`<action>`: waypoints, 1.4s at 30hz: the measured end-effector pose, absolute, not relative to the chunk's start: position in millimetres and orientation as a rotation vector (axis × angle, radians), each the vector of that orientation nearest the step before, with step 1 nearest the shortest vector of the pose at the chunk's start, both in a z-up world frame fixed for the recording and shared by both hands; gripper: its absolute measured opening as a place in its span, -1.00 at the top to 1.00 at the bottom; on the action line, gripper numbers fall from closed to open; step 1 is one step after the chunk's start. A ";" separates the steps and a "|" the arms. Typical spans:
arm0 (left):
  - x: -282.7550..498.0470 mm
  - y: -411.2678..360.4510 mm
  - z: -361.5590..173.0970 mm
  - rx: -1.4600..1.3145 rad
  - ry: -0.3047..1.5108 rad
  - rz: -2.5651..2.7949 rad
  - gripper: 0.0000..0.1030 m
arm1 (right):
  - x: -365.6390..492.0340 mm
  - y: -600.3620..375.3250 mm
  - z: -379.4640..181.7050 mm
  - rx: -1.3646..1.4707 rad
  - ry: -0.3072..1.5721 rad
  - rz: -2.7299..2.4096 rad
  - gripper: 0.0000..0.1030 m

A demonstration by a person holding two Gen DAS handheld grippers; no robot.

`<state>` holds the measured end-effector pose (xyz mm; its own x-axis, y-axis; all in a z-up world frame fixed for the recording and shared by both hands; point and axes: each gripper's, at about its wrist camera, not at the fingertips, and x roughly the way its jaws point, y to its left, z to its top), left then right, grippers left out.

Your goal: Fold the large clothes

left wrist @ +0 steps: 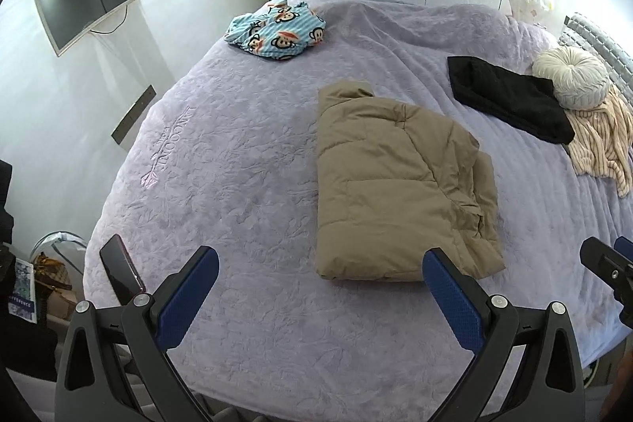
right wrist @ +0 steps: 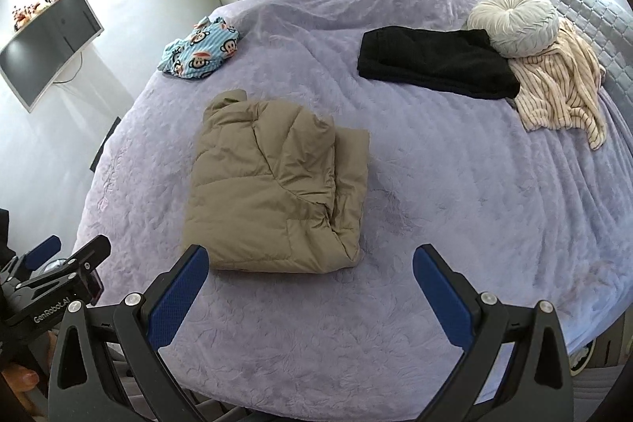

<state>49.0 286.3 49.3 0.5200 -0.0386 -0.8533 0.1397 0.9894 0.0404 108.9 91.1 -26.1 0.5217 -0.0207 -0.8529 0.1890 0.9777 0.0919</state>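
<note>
The round cushion [right wrist: 514,22] covers one end of the black garment [right wrist: 435,62] and part of the striped cloth [right wrist: 561,93]. The headboard [right wrist: 585,10] runs off the right edge. Embroidered lettering [left wrist: 170,149] on the bedspread is too distorted to read fully.

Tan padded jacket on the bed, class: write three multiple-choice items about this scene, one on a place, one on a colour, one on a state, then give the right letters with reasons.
1. Where does the black garment lie relative to the tan jacket?
A. nearer the headboard, beside the round cushion
B. under the jacket
C. on the floor

2. What colour is the bedspread?
A. green
B. lilac
C. red

3. In what state is the jacket?
A. hanging up
B. spread flat with sleeves out
C. folded into a compact bundle

Answers: 1 A, it touches the round cushion. 2 B, pale purple in both views. 3 C, sleeves tucked in, and both the left gripper and the right gripper are open and empty.
</note>
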 end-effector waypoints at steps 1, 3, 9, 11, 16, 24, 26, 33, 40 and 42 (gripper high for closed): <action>48.6 286.4 49.4 0.108 1.020 -0.107 -1.00 | 107.7 92.1 -26.2 0.181 1.015 -0.128 -0.99; 46.8 285.9 49.9 0.107 1.020 -0.107 -1.00 | 106.8 92.1 -26.3 0.179 1.017 -0.129 -0.99; 43.3 285.5 50.0 0.107 1.021 -0.102 -1.00 | 105.4 92.8 -26.4 0.181 1.019 -0.131 -0.99; 44.4 285.7 49.4 0.108 1.020 -0.103 -1.00 | 105.4 93.1 -26.5 0.181 1.020 -0.130 -0.99; 42.9 286.1 49.2 0.105 1.021 -0.102 -1.00 | 104.1 94.6 -26.4 0.183 1.019 -0.133 -0.99; 41.3 288.3 48.8 0.102 1.021 -0.099 -1.00 | 102.5 97.0 -26.5 0.179 1.019 -0.129 -0.99; 40.8 288.4 48.8 0.103 1.021 -0.097 -1.00 | 102.7 97.3 -26.8 0.181 1.020 -0.128 -0.99; 40.3 291.4 47.6 0.097 1.023 -0.094 -1.00 | 102.9 99.9 -26.8 0.178 1.020 -0.126 -0.99; 38.9 295.9 46.5 0.090 1.025 -0.093 -1.00 | 103.4 101.3 -26.8 0.177 1.020 -0.126 -0.99; 39.7 295.7 46.9 0.092 1.024 -0.093 -1.00 | 103.3 101.5 -26.7 0.178 1.020 -0.126 -0.99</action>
